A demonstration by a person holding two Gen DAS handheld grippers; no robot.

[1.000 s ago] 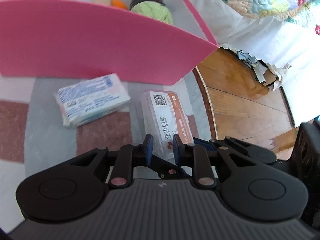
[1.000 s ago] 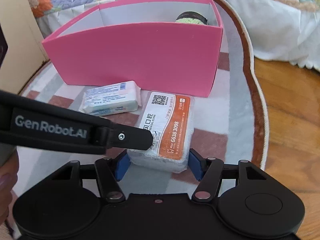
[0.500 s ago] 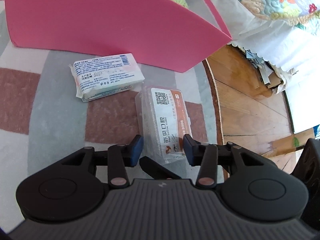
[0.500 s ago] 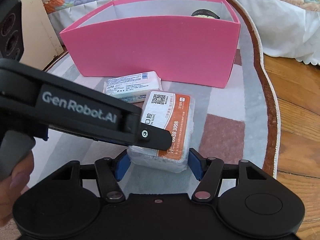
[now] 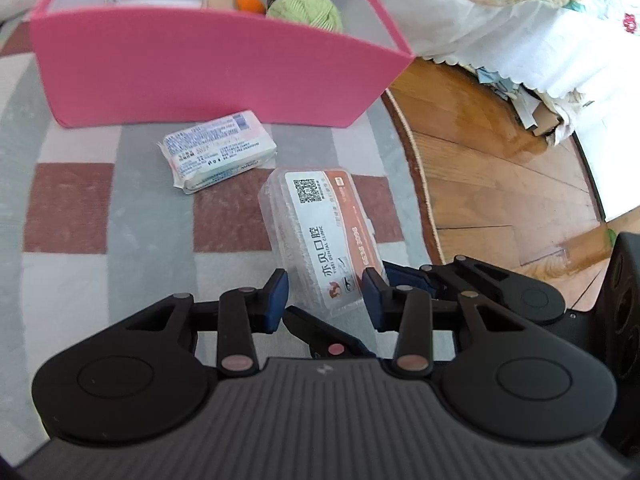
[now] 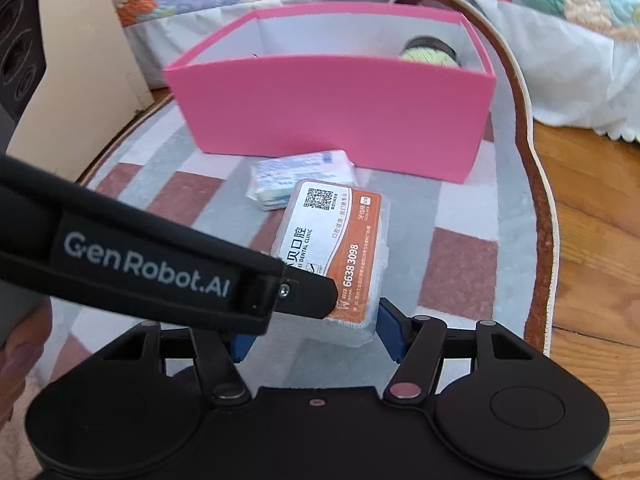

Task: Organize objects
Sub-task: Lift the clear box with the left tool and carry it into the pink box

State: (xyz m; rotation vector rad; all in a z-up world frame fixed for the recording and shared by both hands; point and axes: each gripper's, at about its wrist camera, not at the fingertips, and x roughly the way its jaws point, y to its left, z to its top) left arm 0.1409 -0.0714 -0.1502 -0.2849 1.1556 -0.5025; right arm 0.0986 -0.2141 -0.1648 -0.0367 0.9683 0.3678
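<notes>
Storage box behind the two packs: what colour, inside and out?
The storage box is pink outside, with white inner walls. Clearest in the right wrist view.

The pink cardboard box (image 5: 208,76) is placed on the checked grey, white and brown rug (image 5: 72,208), at its far side. Inside the box, at the right end, the ball of light green yarn (image 5: 306,10) is seen, and just left of it a small orange object (image 5: 249,1). In front of the box the white tissue packet with blue print (image 5: 219,151) is laid on the rug. Nearer and to the right of the packet, just beside it, the clear plastic case with an orange and white label (image 5: 320,240) is found. To the right of the rug the wooden floor (image 5: 500,168) is seen, and behind it the white bed cover with a flowered quilt (image 5: 520,12) is hung.
</notes>
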